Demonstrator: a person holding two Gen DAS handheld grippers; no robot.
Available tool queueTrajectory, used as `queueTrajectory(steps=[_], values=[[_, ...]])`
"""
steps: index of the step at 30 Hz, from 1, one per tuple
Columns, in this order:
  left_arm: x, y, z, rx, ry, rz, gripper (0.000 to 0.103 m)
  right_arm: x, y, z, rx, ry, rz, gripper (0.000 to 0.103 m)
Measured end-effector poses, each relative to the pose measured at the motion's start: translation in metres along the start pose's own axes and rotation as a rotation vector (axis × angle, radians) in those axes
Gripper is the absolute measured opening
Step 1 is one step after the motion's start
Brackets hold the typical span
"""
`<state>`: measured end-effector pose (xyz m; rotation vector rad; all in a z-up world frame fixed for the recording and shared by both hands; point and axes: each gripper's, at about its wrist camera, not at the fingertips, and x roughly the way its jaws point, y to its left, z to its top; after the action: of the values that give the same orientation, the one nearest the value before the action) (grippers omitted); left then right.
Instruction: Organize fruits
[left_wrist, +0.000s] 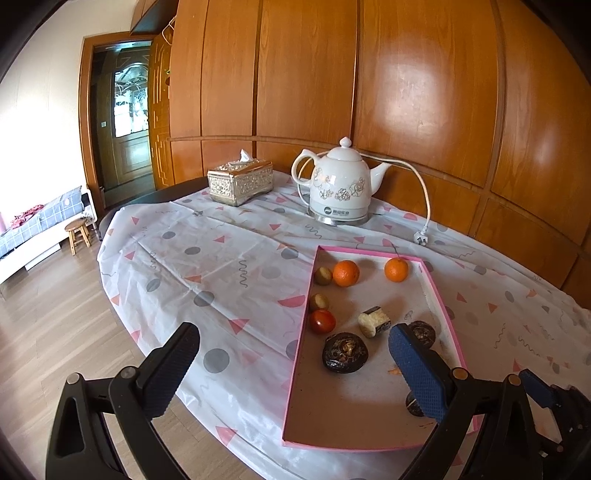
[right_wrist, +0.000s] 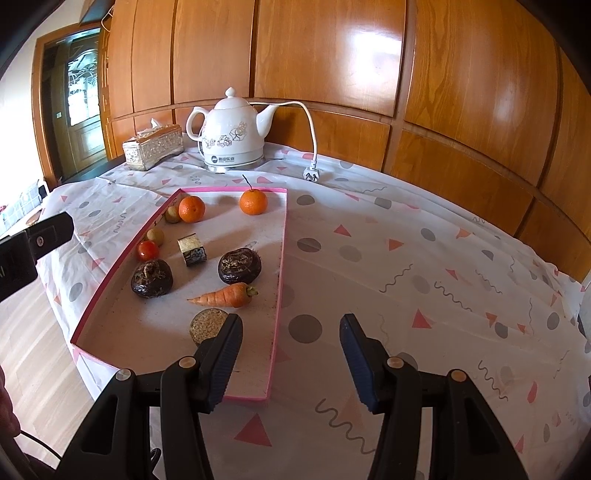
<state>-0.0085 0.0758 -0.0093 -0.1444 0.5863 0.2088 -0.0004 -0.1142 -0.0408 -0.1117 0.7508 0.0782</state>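
Fruits lay loose in a shallow pink-edged tray (right_wrist: 280, 258) on the tabletop (right_wrist: 406, 258), ahead of both grippers. In the right wrist view the right gripper (right_wrist: 291, 332) stood with its jaws partly apart and nothing between them, its left finger over the tray's near right corner, its right finger over the patterned cloth. Just ahead of that left finger sat a round tan slice (right_wrist: 207, 325), partly hidden by it, and beyond that a small carrot (right_wrist: 225, 295) lying crosswise. Farther on were two dark round fruits (right_wrist: 151, 278), a cut block with a dark rind (right_wrist: 192, 251), a tomato (right_wrist: 147, 250), two small greenish fruits (right_wrist: 156, 235) and two oranges (right_wrist: 191, 209) at the far end. The left gripper showed only as a black part at that view's left edge.

In the left wrist view the left gripper (left_wrist: 293, 363) was spread wide and empty, its right finger over the tray, its left finger over the cloth near the tabletop's edge. This view hid the carrot almost wholly behind the right finger, but showed a doorway (left_wrist: 118, 122), a stool (left_wrist: 78, 234) and a bed (left_wrist: 33, 229) off to the left. Both views showed a white kettle (left_wrist: 341, 184) and a tissue box (left_wrist: 240, 181) beyond the tray.
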Motion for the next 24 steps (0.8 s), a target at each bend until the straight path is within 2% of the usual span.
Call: queueTrajectory(steps=[17,24], values=[[0.0056,0.0000,-0.0022,-0.002,0.027,-0.008,0.103,-0.0006,-0.0008,-0.0008,0.001,-0.004,0.005,0.056],[0.0042,-0.0006,-0.0049,0.001,0.018,-0.035,0.102,0.0005,-0.0016,-0.0018,0.001,-0.002,0.013,0.056]])
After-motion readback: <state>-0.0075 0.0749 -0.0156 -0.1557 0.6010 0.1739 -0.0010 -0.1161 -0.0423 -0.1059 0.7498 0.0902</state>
